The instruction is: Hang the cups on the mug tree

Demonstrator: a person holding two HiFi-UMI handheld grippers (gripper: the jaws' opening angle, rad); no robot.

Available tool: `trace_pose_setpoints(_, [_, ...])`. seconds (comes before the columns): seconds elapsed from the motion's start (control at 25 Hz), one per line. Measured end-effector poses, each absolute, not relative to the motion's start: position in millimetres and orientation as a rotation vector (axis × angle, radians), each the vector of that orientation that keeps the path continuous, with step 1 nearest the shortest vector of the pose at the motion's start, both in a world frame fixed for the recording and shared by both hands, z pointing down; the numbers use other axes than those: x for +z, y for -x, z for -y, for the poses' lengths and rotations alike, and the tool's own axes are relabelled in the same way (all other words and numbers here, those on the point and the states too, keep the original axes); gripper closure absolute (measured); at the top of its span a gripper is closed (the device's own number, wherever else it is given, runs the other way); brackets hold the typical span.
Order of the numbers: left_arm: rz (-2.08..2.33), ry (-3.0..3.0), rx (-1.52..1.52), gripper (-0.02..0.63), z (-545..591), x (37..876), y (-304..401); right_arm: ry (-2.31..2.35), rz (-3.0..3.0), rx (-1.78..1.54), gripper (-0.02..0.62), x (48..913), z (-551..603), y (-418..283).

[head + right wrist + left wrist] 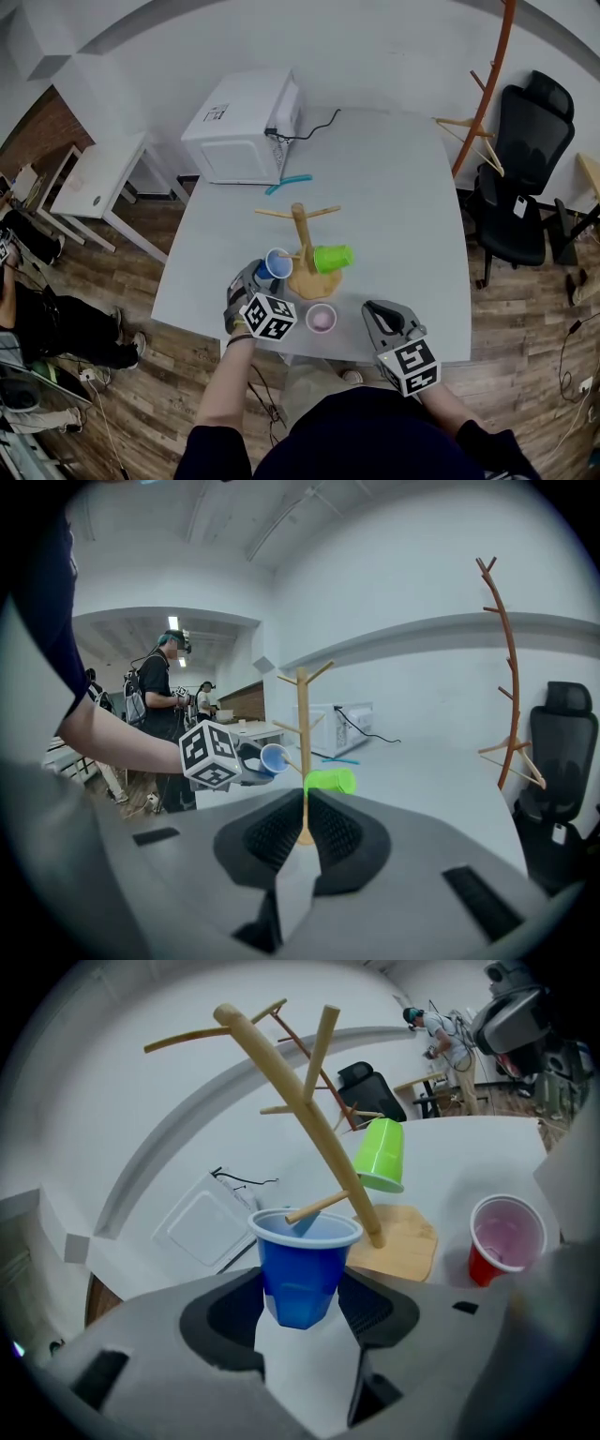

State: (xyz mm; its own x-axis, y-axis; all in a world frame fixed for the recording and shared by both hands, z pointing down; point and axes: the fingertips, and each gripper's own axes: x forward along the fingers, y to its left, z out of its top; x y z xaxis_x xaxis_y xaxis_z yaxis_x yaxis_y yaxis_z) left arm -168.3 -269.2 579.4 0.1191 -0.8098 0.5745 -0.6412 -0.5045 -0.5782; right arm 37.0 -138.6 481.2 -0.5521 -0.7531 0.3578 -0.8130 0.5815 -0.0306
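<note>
Snugly, left tongs [302, 1299] grip blue cup [302, 1265], peg [319, 1207] crossing its rim.

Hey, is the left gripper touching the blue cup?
Touching. The left gripper view shows the left gripper with pads pressing both sides of the blue cup.

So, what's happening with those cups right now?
Left gripper clamped on blue cup, peg tip at its mouth. Right gripper shut, empty. Green cup hung; red cup waiting on table. Nothing blocking.
</note>
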Motion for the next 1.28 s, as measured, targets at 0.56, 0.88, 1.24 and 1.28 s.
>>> trace_pose_setpoints(0.56, [-1.198, 1.978, -1.414, 0.344, 271, 561, 147, -1.272, 2.532, 0.269, 0.56, 479, 134, -35])
trace_pose_setpoints(0.88, [-1.046, 1.859, -1.45, 0.344, 272, 554, 131, -1.283, 2.544, 0.274, 0.56, 475, 135, -38])
trace_pose_setpoints(1.24, [-0.94, 1.792, -1.471, 0.344, 273, 556, 114, -1.295, 2.55, 0.276, 0.56, 474, 135, -39])
trace_pose_setpoints(1.28, [-0.939, 1.791, -1.47, 0.344, 273, 555, 113, -1.295, 2.551, 0.276, 0.56, 473, 135, -39])
